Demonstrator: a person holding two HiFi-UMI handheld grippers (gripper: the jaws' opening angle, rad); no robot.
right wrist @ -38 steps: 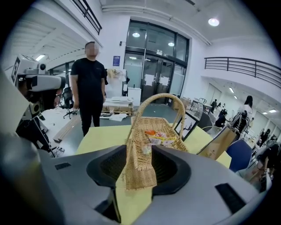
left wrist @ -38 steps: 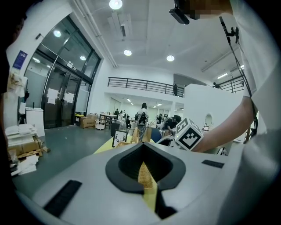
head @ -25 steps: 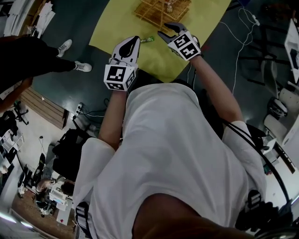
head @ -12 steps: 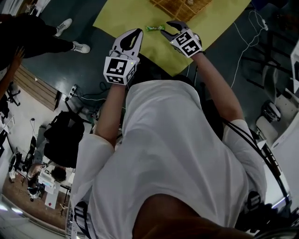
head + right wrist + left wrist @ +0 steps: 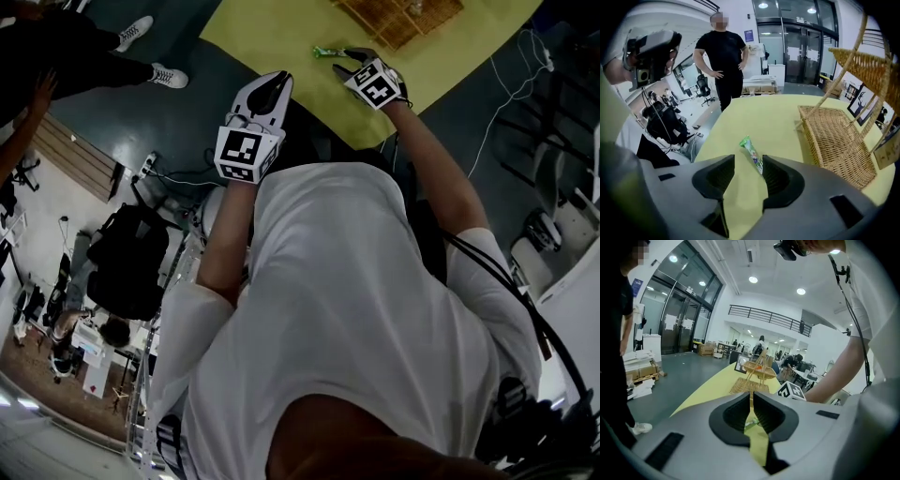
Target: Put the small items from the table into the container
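Observation:
A small green packet (image 5: 325,52) lies on the yellow table (image 5: 281,37), just in front of the wicker basket (image 5: 398,19). My right gripper (image 5: 349,58) hangs open right over it. In the right gripper view the packet (image 5: 752,152) lies slanted on the table (image 5: 773,117), its near end beside the right finger (image 5: 780,180), untouched. The basket (image 5: 839,140) stands to its right. My left gripper (image 5: 272,82) is at the table's near edge, shut and empty. Past the left gripper (image 5: 751,401) the packet (image 5: 751,423) shows in a narrow slit, with the basket (image 5: 757,371) beyond.
A person in black (image 5: 724,61) stands past the table's far end, white shoes (image 5: 141,33) on the dark floor. Cables (image 5: 506,103) trail on the floor at right. A black bag (image 5: 131,272) sits at lower left.
Both grippers have moved out over the table. The right one has dropped and tilted down, closing in on the green packet. The left one stays shut.

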